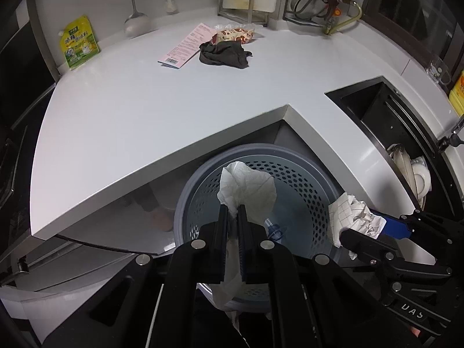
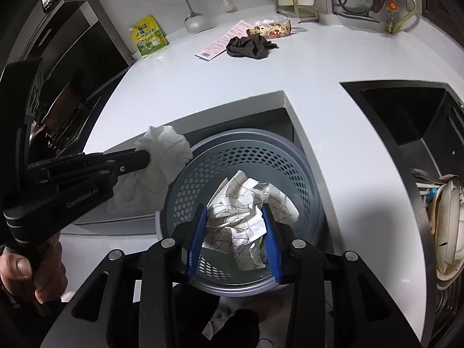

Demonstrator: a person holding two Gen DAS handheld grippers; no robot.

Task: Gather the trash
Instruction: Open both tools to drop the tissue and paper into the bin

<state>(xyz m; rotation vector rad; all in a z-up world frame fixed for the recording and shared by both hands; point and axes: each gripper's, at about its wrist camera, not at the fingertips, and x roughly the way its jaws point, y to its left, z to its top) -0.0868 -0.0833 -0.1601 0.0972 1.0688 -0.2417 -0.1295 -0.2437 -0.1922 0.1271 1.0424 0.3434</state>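
My left gripper point(image 1: 233, 213) is shut on a crumpled white tissue point(image 1: 246, 188) and holds it over the grey perforated bin point(image 1: 316, 191). In the right wrist view the same tissue point(image 2: 165, 150) hangs at the bin's left rim. My right gripper point(image 2: 235, 211), with blue pads, is shut on a crumpled ball of lined paper point(image 2: 246, 214) over the bin point(image 2: 185, 191). That paper point(image 1: 353, 217) also shows at the bin's right rim in the left wrist view. A blue plastic piece point(image 1: 272, 229) lies in the bin.
On the white counter point(image 1: 145, 110) lie a dark cloth point(image 1: 224, 53), a pink leaflet point(image 1: 188, 45), a snack wrapper point(image 1: 236, 34) and a yellow-green pouch point(image 1: 78, 43). A black sink point(image 2: 406, 121) with dishes point(image 2: 446, 226) is at the right.
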